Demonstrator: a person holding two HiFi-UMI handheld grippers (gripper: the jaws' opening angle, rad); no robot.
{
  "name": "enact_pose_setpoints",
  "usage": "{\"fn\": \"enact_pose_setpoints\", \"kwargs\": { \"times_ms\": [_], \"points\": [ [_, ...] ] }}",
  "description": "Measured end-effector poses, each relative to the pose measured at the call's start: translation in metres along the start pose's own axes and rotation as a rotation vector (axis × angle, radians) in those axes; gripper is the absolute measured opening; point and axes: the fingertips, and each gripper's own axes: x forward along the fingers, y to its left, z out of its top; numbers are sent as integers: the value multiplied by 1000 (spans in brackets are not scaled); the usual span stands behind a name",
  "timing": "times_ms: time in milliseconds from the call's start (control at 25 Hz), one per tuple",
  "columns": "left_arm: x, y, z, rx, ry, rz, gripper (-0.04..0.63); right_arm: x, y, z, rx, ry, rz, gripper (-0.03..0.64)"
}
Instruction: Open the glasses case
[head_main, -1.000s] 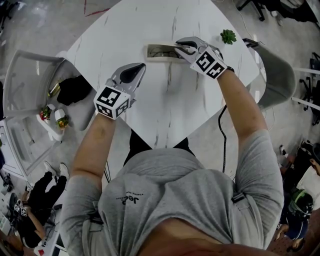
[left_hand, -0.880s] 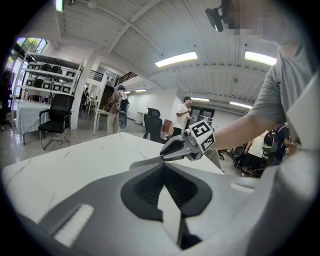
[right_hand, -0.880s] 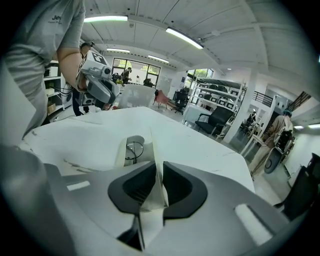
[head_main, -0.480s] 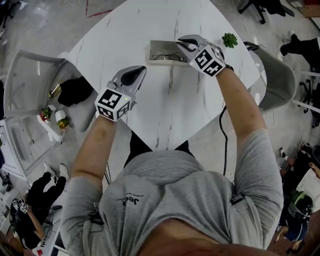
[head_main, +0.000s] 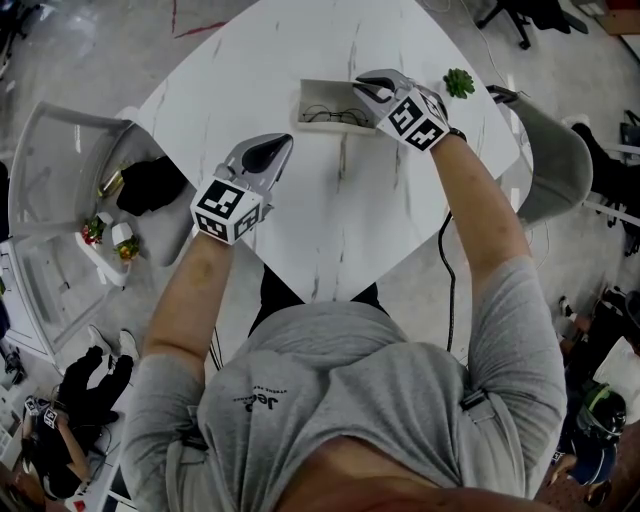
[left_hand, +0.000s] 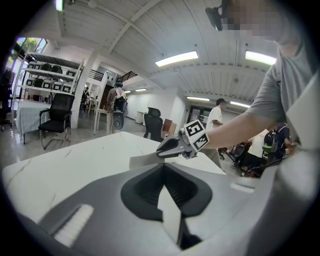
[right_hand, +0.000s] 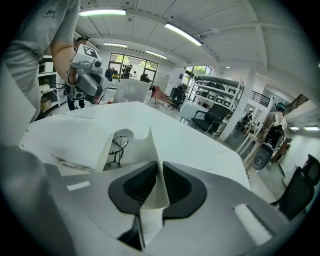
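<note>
White marble table (head_main: 330, 210) lies below me. My right gripper (head_main: 360, 90) is clamped on the raised lid (right_hand: 150, 150) of the glasses case (head_main: 322, 92) at the far side. My left gripper (head_main: 284, 142) hovers closed on nothing. Opening looks nearly done; next, ease the lid fully back.

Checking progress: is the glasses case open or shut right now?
Open. The glasses case has its lid lifted, pinched by the right gripper, and the glasses show inside.
</note>
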Motion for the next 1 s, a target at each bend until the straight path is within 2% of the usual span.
{"fn": "enact_pose_setpoints", "kwargs": {
  "times_ms": [360, 640, 800, 1000],
  "points": [
    [-1, -4, 3, 6, -4, 0, 49, -1, 1, -4, 29, 1, -11, 43],
    [-9, -10, 15, 5, -12, 3, 49, -29, -11, 24, 109, -81, -66, 78],
    [-19, -17, 41, 14, -47, 7, 49, -64, -23, 55, 176, -164, -116, 94],
    [-34, -32, 101, 56, -115, 1, 49, -124, -39, 103, 266, -277, -188, 106]
  ]
}}
